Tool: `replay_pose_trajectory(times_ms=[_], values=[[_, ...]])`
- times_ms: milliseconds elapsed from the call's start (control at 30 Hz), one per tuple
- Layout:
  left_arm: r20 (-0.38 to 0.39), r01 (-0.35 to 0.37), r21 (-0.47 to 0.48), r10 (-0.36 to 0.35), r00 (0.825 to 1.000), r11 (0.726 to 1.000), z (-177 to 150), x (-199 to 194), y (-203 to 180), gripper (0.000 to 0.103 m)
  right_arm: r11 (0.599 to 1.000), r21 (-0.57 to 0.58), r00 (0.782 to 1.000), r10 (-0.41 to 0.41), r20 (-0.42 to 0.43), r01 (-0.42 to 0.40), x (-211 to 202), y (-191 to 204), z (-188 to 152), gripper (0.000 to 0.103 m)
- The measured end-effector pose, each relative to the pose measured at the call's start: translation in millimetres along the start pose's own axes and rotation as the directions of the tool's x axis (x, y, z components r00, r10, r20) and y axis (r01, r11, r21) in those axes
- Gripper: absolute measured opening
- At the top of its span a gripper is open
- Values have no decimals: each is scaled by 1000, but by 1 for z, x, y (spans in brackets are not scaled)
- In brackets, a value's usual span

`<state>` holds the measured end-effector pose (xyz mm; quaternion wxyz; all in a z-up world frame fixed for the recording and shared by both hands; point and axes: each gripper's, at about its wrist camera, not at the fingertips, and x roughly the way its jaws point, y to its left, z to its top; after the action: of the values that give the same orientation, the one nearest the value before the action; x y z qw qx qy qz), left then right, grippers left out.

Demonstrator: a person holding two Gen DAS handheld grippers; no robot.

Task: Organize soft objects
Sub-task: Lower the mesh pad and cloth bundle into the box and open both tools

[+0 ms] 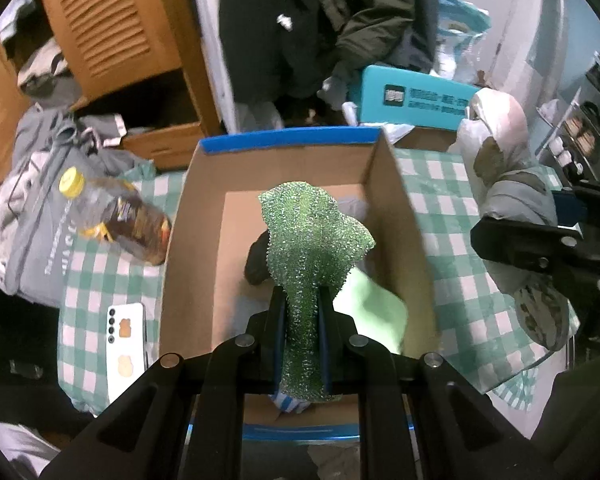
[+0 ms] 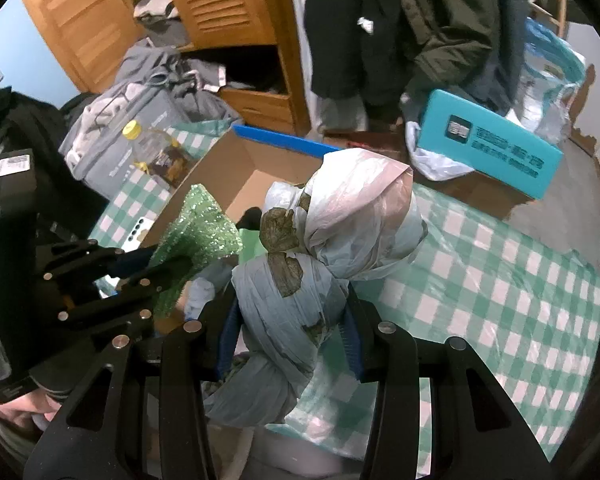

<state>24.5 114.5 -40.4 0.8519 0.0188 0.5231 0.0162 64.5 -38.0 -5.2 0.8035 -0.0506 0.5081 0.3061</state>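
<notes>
My left gripper (image 1: 302, 300) is shut on a green glittery scouring cloth (image 1: 314, 232), held above the open cardboard box (image 1: 204, 216) with its blue rim. In the box lie a black soft item (image 1: 256, 260), a light green cloth (image 1: 374, 308) and a striped cloth. My right gripper (image 2: 290, 308) is shut on a knotted grey-blue and pinkish bundle of cloth (image 2: 328, 232) with brown patches, held just right of the box over the checked tablecloth (image 2: 500, 280). In the right wrist view the left gripper (image 2: 156, 268) with the green cloth (image 2: 198, 228) shows at the left.
A bottle with a yellow cap (image 1: 116, 216) lies left of the box, a white phone (image 1: 126, 340) nearer to me. A teal box (image 1: 416, 98) and plastic bags stand behind. Grey clothes (image 1: 32, 208) and a wooden cabinet (image 1: 112, 36) are at the far left.
</notes>
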Motion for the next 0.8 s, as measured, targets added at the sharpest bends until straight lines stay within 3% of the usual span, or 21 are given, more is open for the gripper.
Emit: replay_pose_trajectory(times_ms=[533, 633, 800], values=[[-58, -25, -70, 20, 998, 997, -8, 25, 38, 15, 998, -56, 996, 16, -85, -21, 49, 30, 14, 43], [-66, -29, -74, 24, 998, 997, -8, 27, 40, 20, 998, -62, 995, 7, -100, -13, 57, 31, 14, 44], [-51, -40, -78, 36, 998, 996, -8, 24, 43, 39, 997, -76, 994, -13, -112, 4, 64, 33, 16, 48]])
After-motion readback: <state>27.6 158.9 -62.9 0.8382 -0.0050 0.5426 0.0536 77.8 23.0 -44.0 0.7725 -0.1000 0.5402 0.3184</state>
